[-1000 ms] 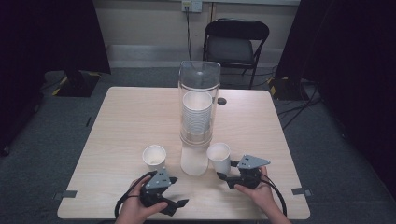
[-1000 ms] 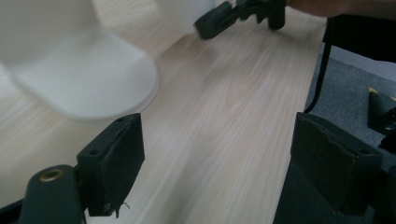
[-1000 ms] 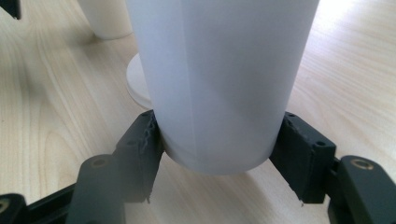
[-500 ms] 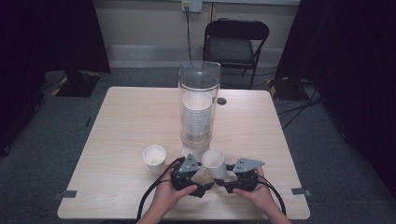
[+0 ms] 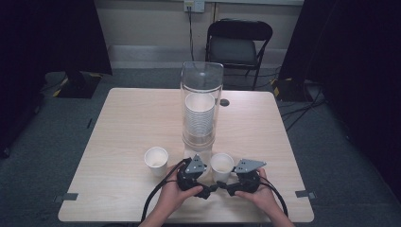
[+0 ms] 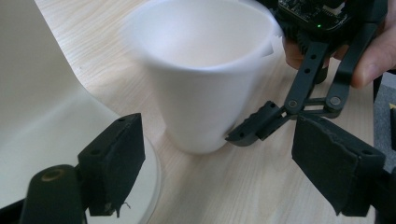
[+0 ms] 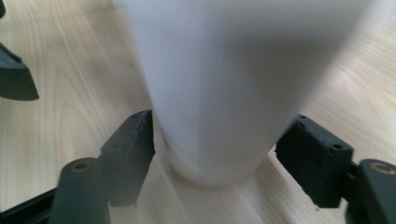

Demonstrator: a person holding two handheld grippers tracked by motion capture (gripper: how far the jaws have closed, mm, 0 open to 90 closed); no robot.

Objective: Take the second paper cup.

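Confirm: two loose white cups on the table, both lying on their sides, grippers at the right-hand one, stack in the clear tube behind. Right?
Not quite: the cups stand upright, mouths up. The high view shows the open rims of the left cup and the right cup. The left gripper and right gripper are at the right cup, and the cup stack sits in the clear tube behind.

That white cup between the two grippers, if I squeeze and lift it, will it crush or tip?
The white cup looks thin-walled and empty, so it is probably very light and may dent under a hard squeeze. Its base is narrower than its rim, so a sideways nudge could tip it. The right gripper straddles it low, jaws apart, which should help steady it.
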